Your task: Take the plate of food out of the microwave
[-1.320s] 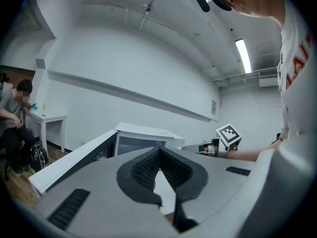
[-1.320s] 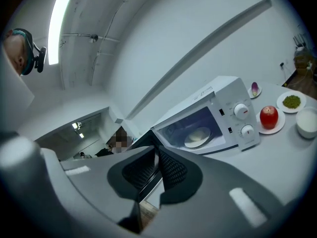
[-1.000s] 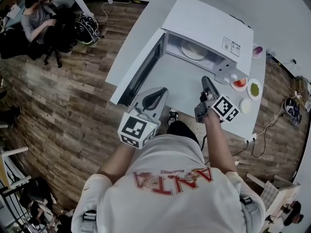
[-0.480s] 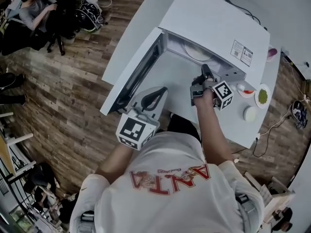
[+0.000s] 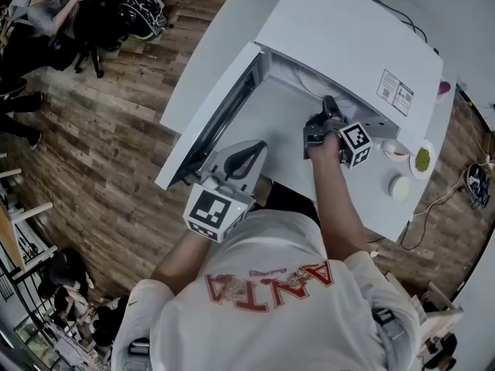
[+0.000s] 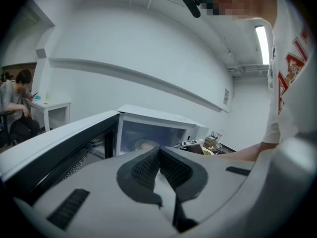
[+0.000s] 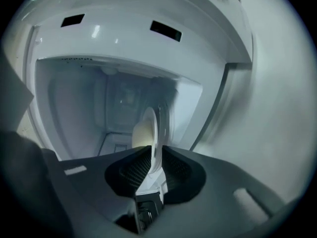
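The left gripper (image 5: pixel 251 147) hangs off the tabletop's (image 5: pixel 224 33) front edge beside the open microwave door (image 5: pixel 213 122), its fingers (image 6: pixel 141 170) clenched together on nothing. The plate (image 7: pixel 152 125) with its pale food (image 7: pixel 141 133) sits inside the microwave (image 5: pixel 348 45). The right gripper (image 5: pixel 329 103) reaches in, its fingers (image 7: pixel 176 170) closing on the plate's near rim, which stands between them. The hold looks thin, on the rim alone, so a hasty pull could let the plate tilt, slip and spill. A wide swing could knock the small dishes (image 5: pixel 422 159) by the tabletop's right edge.
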Demonstrator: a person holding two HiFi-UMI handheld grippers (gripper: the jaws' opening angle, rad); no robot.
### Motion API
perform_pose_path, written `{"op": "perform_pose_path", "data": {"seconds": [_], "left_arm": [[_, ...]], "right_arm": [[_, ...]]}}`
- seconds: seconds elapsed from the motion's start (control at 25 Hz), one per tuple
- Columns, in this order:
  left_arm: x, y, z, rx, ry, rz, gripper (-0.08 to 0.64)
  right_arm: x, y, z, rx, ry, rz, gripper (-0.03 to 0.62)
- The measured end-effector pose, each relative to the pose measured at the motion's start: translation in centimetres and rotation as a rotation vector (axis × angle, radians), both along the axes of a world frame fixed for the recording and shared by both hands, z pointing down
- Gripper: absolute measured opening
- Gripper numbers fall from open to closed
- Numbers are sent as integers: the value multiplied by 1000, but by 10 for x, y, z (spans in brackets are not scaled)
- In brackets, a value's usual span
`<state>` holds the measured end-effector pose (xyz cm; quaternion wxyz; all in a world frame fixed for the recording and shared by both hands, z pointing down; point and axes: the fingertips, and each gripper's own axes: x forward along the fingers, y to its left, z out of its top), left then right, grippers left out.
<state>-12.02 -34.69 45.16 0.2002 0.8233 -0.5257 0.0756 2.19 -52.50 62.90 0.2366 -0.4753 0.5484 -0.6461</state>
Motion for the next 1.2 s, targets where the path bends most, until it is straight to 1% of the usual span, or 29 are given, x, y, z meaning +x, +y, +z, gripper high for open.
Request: {"op": "perform_pose_path", "data": {"seconds": [0.12,0.4,0.68,0.72,0.76,1.2], "left_arm": [[-3,-1,1,-2,1,-5,9],[-2,6,7,-22,0,5,9],[1,4,1,0,0,9,9],[1,5,1,0,0,8,9],[2,6,1,-1,-1,8,9],[2,15,6,-25,-12,11,9]], "right_arm": [[-2,-1,3,-21,2,0,44],[-4,0,1,-20,-17,10,44],[-2,-7,0,-24,-28,17,43],[-1,-7,1,-31,-25,14,29],[-1,-6,2,-35,-22,11,15],[6,18,-3,-19,-32,-11,15]]}}
